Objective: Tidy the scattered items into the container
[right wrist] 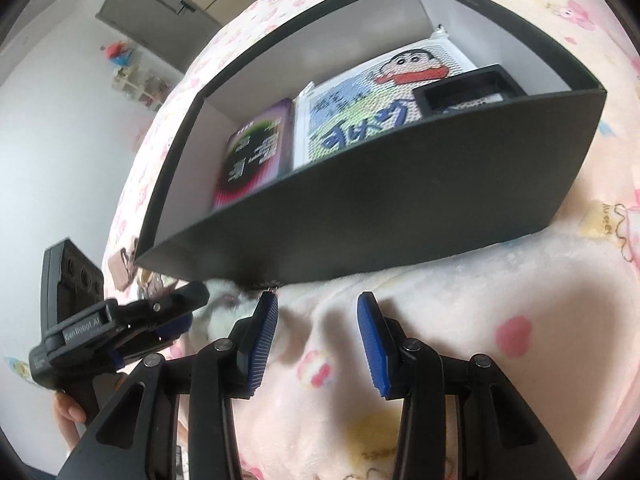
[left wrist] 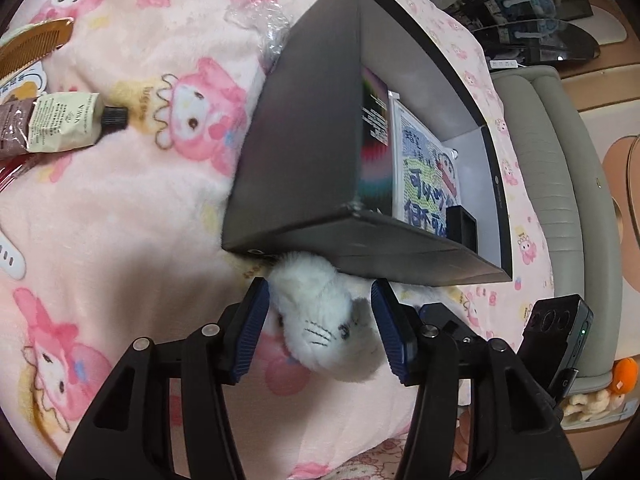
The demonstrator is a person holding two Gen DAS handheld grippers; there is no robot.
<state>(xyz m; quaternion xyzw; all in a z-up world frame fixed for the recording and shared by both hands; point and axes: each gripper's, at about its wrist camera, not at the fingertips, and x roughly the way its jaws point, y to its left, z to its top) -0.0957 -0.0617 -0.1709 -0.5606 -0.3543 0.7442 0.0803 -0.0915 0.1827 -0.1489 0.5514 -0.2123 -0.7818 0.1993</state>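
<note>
A white plush cat [left wrist: 324, 320] lies on the pink blanket against the near wall of the black box [left wrist: 304, 128]. My left gripper [left wrist: 320, 292] is open, its blue pads on either side of the plush; the left pad touches it. The box [right wrist: 400, 200] holds a dark book [right wrist: 252, 156], a cartoon picture pack [right wrist: 360, 112] and a small black tray [right wrist: 468, 88]. My right gripper [right wrist: 318, 308] is open and empty over the blanket in front of the box. The left gripper [right wrist: 172, 312] and a bit of plush [right wrist: 224, 304] show at its left.
On the blanket at the left lie a cream tube [left wrist: 68, 124], a brown comb [left wrist: 32, 48], a brown packet [left wrist: 12, 128] and a white strap [left wrist: 10, 258]. Clear plastic wrap [left wrist: 260, 20] lies behind the box. A grey padded bed edge [left wrist: 560, 200] runs on the right.
</note>
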